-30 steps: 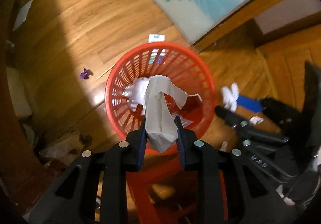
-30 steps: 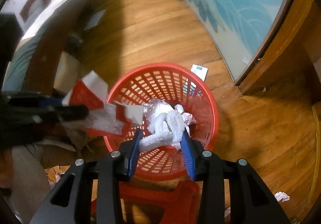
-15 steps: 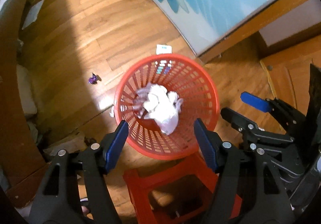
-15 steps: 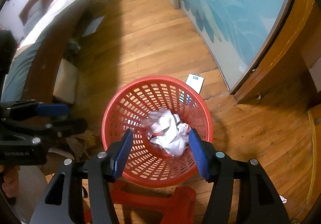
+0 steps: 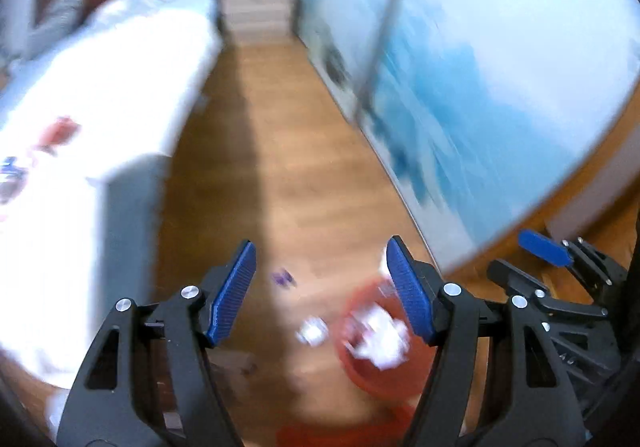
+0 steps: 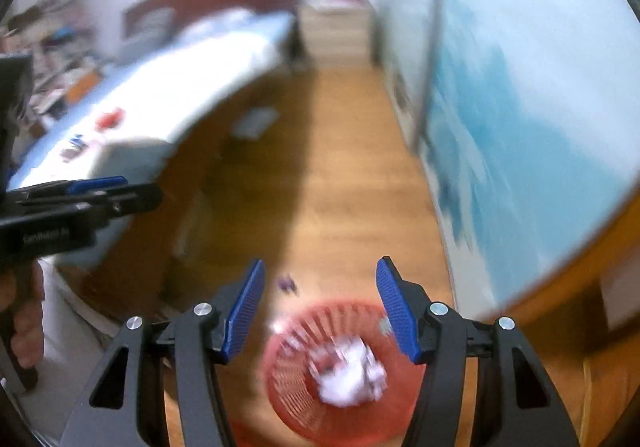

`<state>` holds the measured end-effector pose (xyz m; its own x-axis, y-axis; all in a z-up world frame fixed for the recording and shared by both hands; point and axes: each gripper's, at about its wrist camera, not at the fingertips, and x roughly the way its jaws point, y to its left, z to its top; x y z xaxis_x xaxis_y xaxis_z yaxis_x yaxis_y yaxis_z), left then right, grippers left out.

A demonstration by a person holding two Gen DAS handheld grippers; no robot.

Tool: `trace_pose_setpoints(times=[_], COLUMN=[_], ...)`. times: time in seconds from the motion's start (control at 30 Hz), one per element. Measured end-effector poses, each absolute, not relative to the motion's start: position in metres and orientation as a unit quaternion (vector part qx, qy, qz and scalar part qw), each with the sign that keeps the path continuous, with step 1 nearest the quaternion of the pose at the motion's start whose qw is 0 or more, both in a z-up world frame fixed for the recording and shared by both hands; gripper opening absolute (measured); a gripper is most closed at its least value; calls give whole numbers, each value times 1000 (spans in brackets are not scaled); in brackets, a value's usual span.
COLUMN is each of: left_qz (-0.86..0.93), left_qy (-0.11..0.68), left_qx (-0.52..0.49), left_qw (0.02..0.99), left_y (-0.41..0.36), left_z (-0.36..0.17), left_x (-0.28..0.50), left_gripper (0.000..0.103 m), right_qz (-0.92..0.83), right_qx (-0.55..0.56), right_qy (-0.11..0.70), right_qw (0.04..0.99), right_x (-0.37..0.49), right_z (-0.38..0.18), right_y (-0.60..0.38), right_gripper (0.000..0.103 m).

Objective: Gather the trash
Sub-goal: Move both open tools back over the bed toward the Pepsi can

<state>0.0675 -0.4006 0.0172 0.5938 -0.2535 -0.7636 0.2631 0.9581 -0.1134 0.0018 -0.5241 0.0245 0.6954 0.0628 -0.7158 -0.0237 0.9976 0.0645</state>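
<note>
paper (image 6: pixel 352 375) in basket (image 6: pixel 296 411) | bed (image 6: pixel 192 79) left | scrap (image 6: pixel 286 284) on floor (image 6: pixel 340 187) behind basket

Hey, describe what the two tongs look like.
Both the left tongs and the right tongs are black plastic frames with triangular cut-outs and silver rivets; their fingers carry ribbed blue pads. No cables or sleeves show.

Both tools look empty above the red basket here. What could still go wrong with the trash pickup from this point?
1. A purple scrap and a white bit lie on the floor outside the basket; both are small and may be missed.
2. Both views are heavily blurred, so aiming the left tool or right tool at such small pieces may fail.
3. The paper sits piled in the basket; more could spill over.
</note>
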Motion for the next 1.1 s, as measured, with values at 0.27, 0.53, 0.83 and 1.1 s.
trace_pose_setpoints(times=[0.27,0.53,0.83,1.1], left_qz=[11,77,65,58], left_qy=[321,314,336,335], left_qx=[-23,-80,-113,-101], left_qw=[947,943,933,935], left_y=[-208,-105,-76,-77], left_z=[90,59,18,14], left_x=[34,24,23,22], left_gripper=[68,68,68,68], right_qz=[150,220,242,240], right_qx=[17,13,-24,-38], right_qy=[312,289,324,348], right_qw=[938,932,914,906], right_x=[52,60,43,57], right_z=[88,81,44,30], right_y=[-373,-235,-183,-177], right_gripper=[62,62,62,64])
